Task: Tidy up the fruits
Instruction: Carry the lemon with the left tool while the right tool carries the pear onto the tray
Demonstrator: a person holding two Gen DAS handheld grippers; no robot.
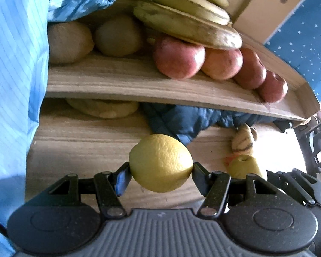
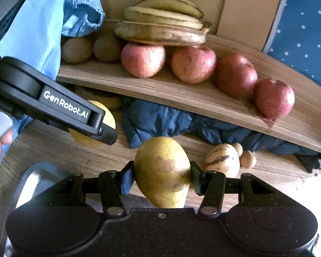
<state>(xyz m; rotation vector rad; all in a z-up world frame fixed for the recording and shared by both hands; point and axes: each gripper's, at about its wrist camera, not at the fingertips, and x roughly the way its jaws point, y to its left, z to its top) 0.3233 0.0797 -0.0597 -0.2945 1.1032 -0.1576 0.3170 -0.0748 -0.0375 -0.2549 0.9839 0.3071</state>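
My left gripper (image 1: 161, 169) is shut on a yellow lemon (image 1: 160, 162) and holds it above the lower wooden surface (image 1: 85, 145). In the right wrist view that gripper (image 2: 104, 131) comes in from the left with the lemon (image 2: 109, 115) behind its finger. My right gripper (image 2: 161, 174) is shut on a yellow-brown pear (image 2: 162, 171). The upper wooden shelf (image 2: 182, 98) carries several red apples (image 2: 193, 64), two kiwis (image 2: 77, 50) and a bunch of bananas (image 2: 160, 27). The pear also shows in the left wrist view (image 1: 244, 167).
A dark blue padded cloth (image 2: 160, 120) lies under the shelf. A striped pale fruit (image 2: 222, 159) and small brown ones (image 2: 248, 159) rest on the lower surface. A flat tan fruit (image 1: 102, 107) sits under the shelf at left. A light blue sleeve (image 1: 15, 64) fills the left.
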